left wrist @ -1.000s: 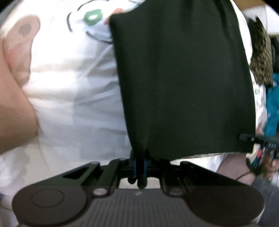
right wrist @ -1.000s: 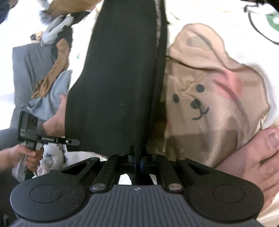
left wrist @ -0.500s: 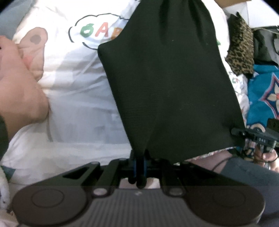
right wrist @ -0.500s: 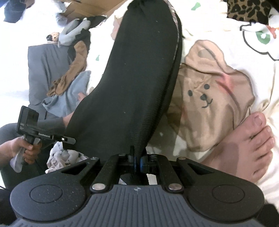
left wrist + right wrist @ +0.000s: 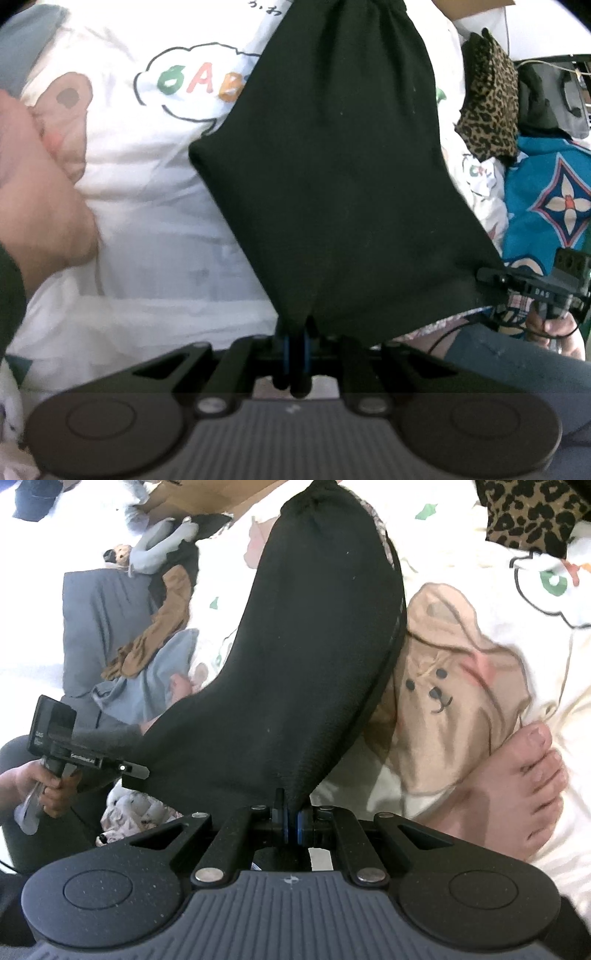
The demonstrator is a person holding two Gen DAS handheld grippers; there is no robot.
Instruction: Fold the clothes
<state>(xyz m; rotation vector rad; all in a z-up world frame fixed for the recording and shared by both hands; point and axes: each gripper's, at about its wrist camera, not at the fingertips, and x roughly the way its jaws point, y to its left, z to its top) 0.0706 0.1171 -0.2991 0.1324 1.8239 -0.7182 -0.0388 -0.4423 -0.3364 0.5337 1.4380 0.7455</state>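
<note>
A black garment point(image 5: 340, 177) hangs stretched between both grippers above a white bedsheet point(image 5: 147, 229) printed with bears and letters. My left gripper point(image 5: 295, 332) is shut on one lower corner of it; the other gripper point(image 5: 495, 277) shows at the right edge, clamped on the far corner. In the right wrist view my right gripper point(image 5: 293, 808) is shut on a corner of the black garment point(image 5: 288, 672), and the left gripper point(image 5: 133, 770) holds the opposite corner at the left. The cloth's far end trails toward the sheet.
A person's bare foot point(image 5: 517, 786) rests on the bear-print sheet point(image 5: 461, 686) at the right. A leopard-print cloth point(image 5: 487, 110) and a blue patterned cloth point(image 5: 546, 199) lie to the right; grey, brown and light-blue clothes point(image 5: 140, 646) are piled at the left. A cardboard box point(image 5: 207, 494) stands behind.
Both grippers have risen with the black garment; it hangs higher and more of the sheet, the letters and the side piles has come into view.
</note>
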